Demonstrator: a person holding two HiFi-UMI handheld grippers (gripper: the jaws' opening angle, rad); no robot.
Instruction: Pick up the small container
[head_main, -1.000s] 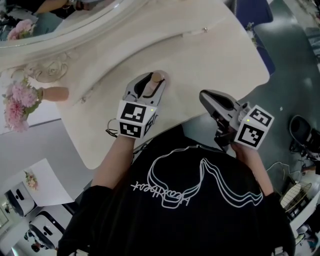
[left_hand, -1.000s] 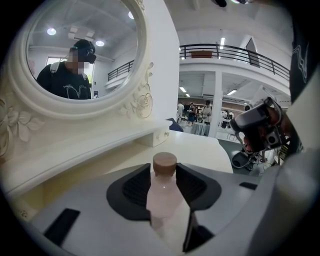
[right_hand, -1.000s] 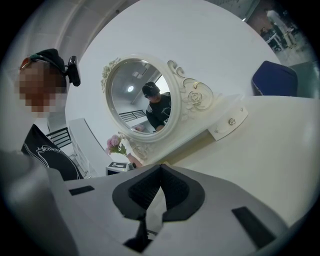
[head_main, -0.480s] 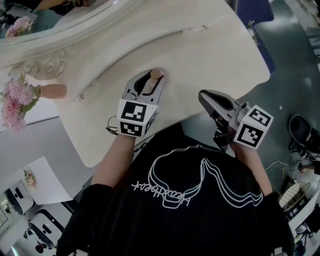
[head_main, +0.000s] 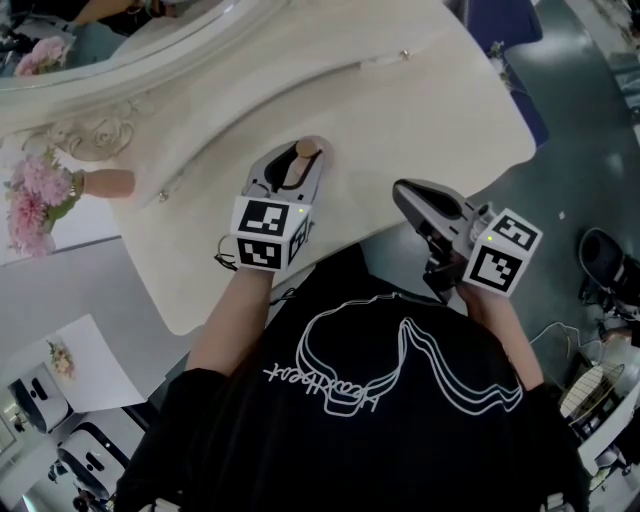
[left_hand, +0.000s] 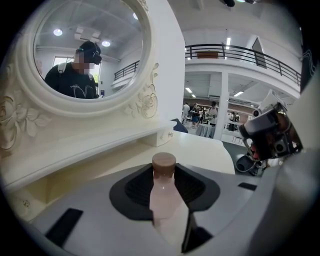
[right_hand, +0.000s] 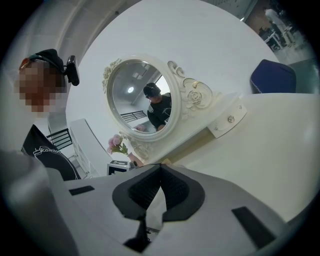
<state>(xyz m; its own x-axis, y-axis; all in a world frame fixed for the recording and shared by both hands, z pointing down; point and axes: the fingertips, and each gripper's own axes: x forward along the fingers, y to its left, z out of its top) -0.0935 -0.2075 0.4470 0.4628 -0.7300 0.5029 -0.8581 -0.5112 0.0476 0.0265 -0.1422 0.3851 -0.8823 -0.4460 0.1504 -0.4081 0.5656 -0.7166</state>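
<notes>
The small container (left_hand: 163, 192) is a pale pink bottle with a brown cap (head_main: 307, 149). It stands upright on the cream dressing table (head_main: 430, 110), near the front edge. My left gripper (head_main: 298, 163) reaches over that edge, and its black pads (left_hand: 137, 187) press the bottle's sides, so it is shut on it. My right gripper (head_main: 404, 194) hovers off the table's front edge, to the right. In the right gripper view its tips (right_hand: 160, 169) meet, with nothing between them.
An oval mirror in an ornate white frame (left_hand: 85, 50) stands at the back of the table. A vase of pink flowers (head_main: 40, 190) sits at the far left. A small drawer knob (head_main: 404, 54) shows on the raised shelf. Beyond the table's right edge is grey floor (head_main: 580, 150).
The left gripper's jaws have drawn in against the container. Both grippers have shifted only slightly in the head view.
</notes>
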